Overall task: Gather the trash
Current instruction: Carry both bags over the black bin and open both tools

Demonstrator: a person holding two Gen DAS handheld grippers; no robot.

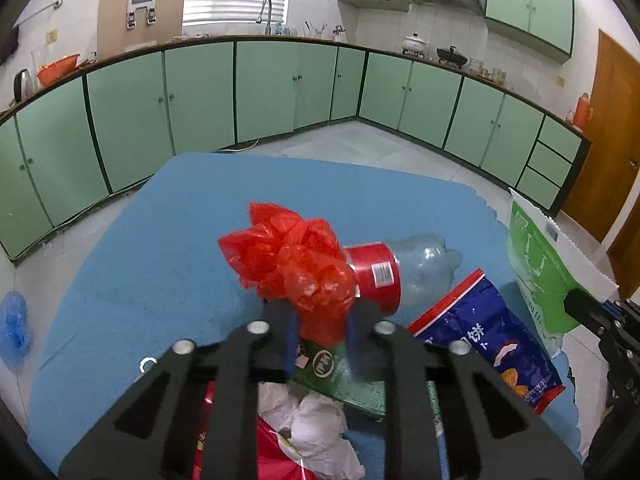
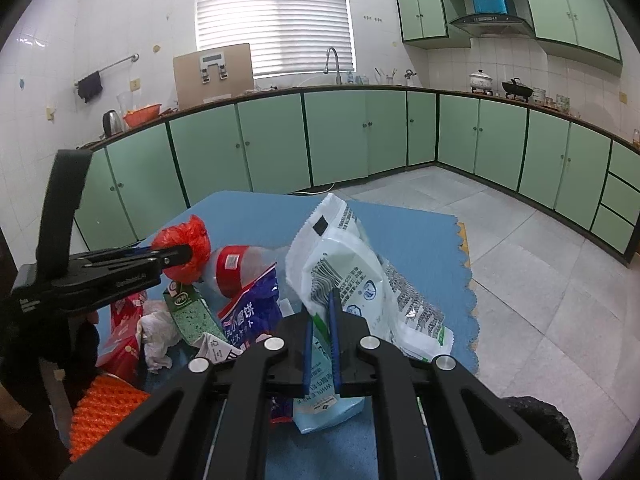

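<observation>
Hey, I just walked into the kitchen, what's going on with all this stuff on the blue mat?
A person is clearing trash with a handheld gripper in each hand. The left gripper is shut on a crumpled red plastic bag, held up above the pile. The right gripper is shut on a white and green pouch, also lifted. On the blue mat lie a clear bottle with a red label, a blue snack bag, a green carton and crumpled white tissue.

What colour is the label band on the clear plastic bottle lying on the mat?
Red, with a white barcode patch, on the clear plastic bottle; clearest in the left wrist view.
</observation>
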